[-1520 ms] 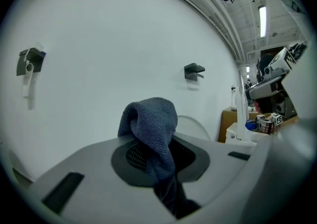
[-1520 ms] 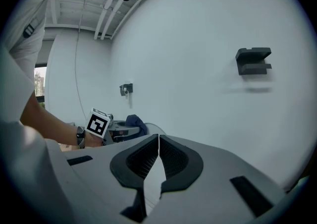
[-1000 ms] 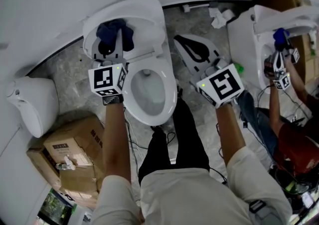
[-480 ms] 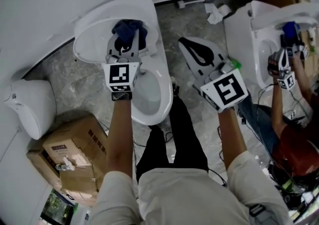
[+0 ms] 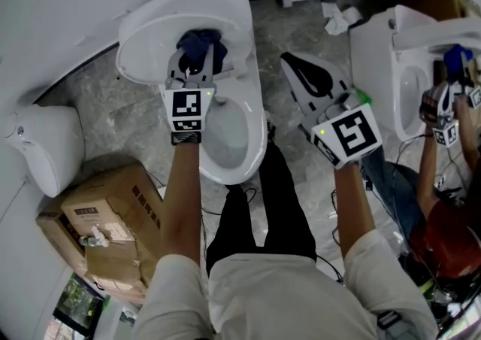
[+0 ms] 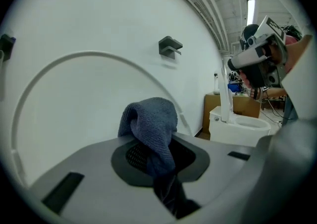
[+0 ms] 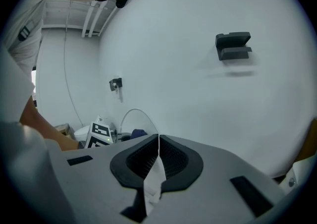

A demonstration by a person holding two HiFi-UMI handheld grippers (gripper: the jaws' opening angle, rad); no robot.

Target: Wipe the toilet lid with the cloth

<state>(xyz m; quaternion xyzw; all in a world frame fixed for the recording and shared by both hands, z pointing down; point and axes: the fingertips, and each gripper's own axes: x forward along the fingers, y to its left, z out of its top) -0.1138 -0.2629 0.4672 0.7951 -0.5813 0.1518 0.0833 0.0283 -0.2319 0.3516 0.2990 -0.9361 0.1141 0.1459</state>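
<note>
The white toilet lid (image 5: 146,26) stands raised behind the open bowl (image 5: 234,139). My left gripper (image 5: 198,60) is shut on a dark blue cloth (image 5: 200,40) and holds it against the lid's inner face, low and near the hinge. In the left gripper view the cloth (image 6: 151,126) bunches out of the shut jaws in front of the lid (image 6: 74,94). My right gripper (image 5: 289,62) hangs shut over the floor to the right of the toilet, away from the lid. A thin white strip shows between its pads (image 7: 171,161); I cannot tell what it is.
A second toilet (image 5: 379,60) stands at the right, where another person (image 5: 443,203) works with grippers and a blue cloth. Cardboard boxes (image 5: 105,210) and a white ceramic piece (image 5: 45,150) sit at the left. Crumpled paper (image 5: 338,16) and cables lie on the grey floor.
My left gripper has carried the cloth down the lid's inner face toward the hinge. The right gripper has stayed shut and sunk only a little.
</note>
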